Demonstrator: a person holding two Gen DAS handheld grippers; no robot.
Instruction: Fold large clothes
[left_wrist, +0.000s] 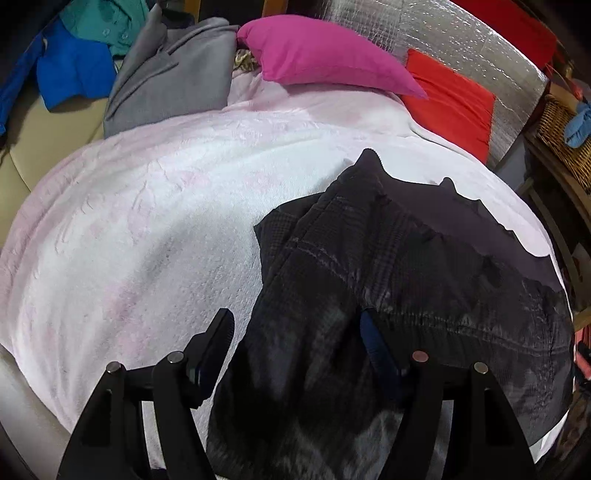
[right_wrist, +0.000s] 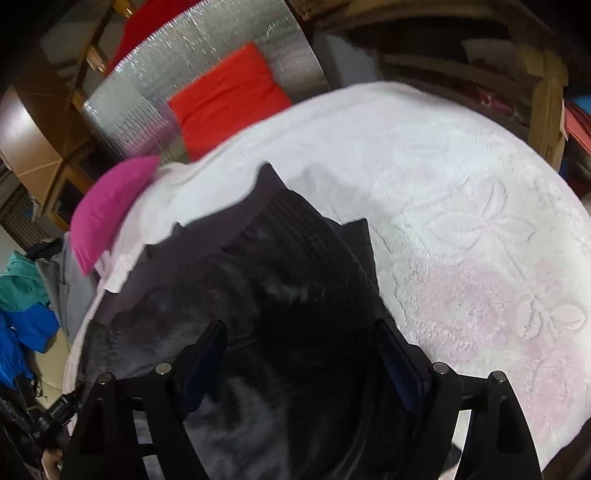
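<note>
A dark garment (left_wrist: 388, 280) is spread on the blanket (left_wrist: 147, 221), probably so that it can be folded flat. Left of it, the left gripper (left_wrist: 295, 332) is held with jaws spread over its edge. The right gripper (right_wrist: 299, 350) is also spread above the garment, nothing pinched. A basket (left_wrist: 561, 133) right of the blanket is seen; a blue thing seems to be in it.

Both grippers look like the same build: matte black plastic, chunky angular struts fanning out toward 6 o'clock. The left gripper (left_wrist: 295, 332) has round silver bolt heads on its linkage, one looking pinkish. The right gripper (right_wrist: 301, 345) has four silver bolts and dark blue pads (right_wrist: 397, 363) inside the fingers.
</note>
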